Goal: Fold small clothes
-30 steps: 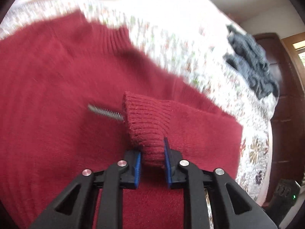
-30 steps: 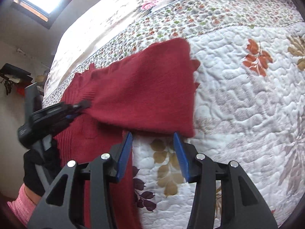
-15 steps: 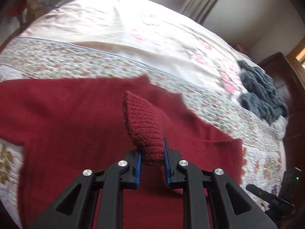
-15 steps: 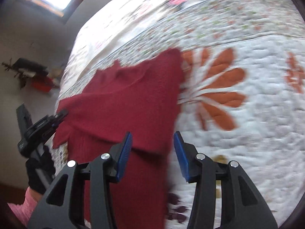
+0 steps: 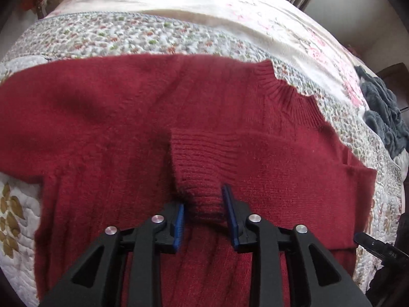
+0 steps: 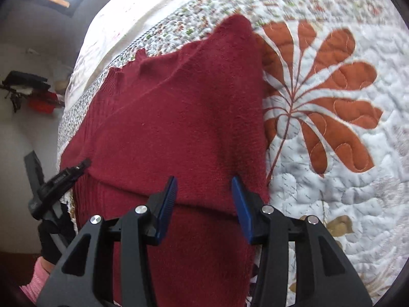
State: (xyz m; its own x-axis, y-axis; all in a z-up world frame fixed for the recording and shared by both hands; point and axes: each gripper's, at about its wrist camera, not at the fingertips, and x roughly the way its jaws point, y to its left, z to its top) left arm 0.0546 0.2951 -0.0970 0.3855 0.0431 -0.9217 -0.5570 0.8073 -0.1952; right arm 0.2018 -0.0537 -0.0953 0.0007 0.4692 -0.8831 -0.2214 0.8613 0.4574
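A dark red knit sweater point(image 5: 127, 117) lies spread on the quilted bed, its ribbed collar point(image 5: 286, 94) toward the far right. My left gripper point(image 5: 204, 204) is shut on the ribbed sleeve cuff point(image 5: 196, 158), which is bunched between the blue pads and rests over the middle of the sweater's body. In the right wrist view the sweater point(image 6: 179, 117) shows a folded side with a straight right edge. My right gripper point(image 6: 204, 192) hovers open just above that folded layer, with nothing between its fingers. The left gripper point(image 6: 61, 176) shows at the sweater's left edge.
The white quilt point(image 6: 319, 102) with orange leaf prints extends to the right of the sweater. A grey-blue fluffy cloth point(image 5: 383, 112) lies at the bed's far right, near dark wooden furniture point(image 5: 393, 69). A gloved hand with a pink sleeve point(image 6: 33, 278) holds the left gripper.
My left gripper has carried the cuff in over the sweater's body and lowered it. My right gripper has shifted from the quilt beside the sweater to above its folded edge, staying open.
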